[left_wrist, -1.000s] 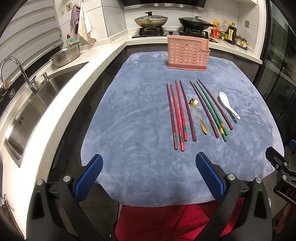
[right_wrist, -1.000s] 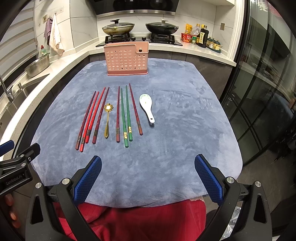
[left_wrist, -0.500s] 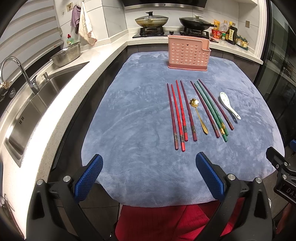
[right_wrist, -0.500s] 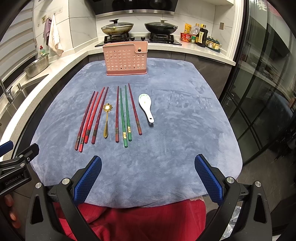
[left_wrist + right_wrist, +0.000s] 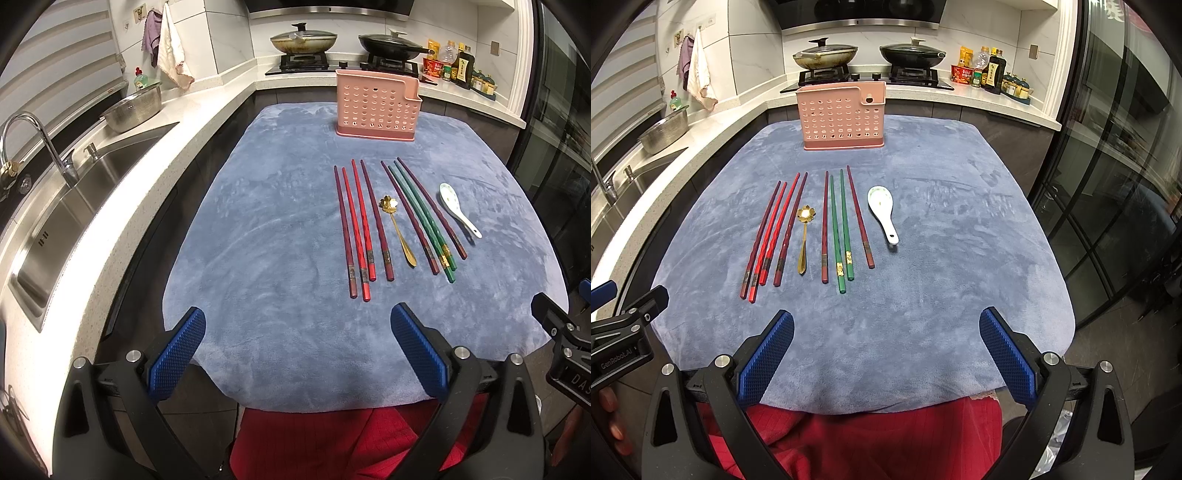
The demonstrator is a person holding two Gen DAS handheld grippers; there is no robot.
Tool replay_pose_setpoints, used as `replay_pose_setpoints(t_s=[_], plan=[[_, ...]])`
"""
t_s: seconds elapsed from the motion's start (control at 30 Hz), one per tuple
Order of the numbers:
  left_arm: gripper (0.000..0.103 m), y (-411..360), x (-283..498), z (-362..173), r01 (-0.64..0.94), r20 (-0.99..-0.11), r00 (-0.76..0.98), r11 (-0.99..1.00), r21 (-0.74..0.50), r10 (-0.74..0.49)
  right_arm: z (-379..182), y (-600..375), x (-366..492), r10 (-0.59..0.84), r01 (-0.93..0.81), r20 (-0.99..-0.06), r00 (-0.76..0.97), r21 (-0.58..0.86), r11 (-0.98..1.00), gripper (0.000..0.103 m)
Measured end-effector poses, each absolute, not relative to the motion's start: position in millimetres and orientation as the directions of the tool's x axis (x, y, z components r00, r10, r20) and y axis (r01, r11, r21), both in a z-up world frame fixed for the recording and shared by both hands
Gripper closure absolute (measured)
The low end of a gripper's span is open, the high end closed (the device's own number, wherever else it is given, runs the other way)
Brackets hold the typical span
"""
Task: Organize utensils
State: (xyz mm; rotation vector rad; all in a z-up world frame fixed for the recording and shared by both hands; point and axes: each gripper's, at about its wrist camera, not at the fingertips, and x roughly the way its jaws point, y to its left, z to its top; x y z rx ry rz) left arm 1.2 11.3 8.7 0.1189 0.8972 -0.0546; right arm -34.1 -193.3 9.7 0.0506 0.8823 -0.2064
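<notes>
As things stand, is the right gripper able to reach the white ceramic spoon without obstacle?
Probably yes. The right gripper is open and holds nothing, and the bare blue cloth lies between it and the white ceramic spoon. The spoon lies apart from the nearest chopstick.

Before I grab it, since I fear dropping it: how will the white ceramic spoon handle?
The white ceramic spoon looks glazed, so probably slippery between the pads. Likely brittle if dropped. It lies flat on the soft blue cloth, so it probably won't roll.

Plush matt cloth [image 5: 942, 258], glossy ceramic spoon [image 5: 882, 208], perforated plastic holder [image 5: 842, 118].
</notes>
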Motion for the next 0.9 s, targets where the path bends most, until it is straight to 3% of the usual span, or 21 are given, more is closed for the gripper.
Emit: replay_pose_setpoints(t_s=[0.9], plan=[[0.007, 14.0, 2.3, 9.6, 0.094, -0.781, 0.625, 0.992, 0.078, 0.002, 7.6, -193.3, -32.7, -0.164, 0.200, -0.768, 0.619, -0.048, 0.979, 0.007]])
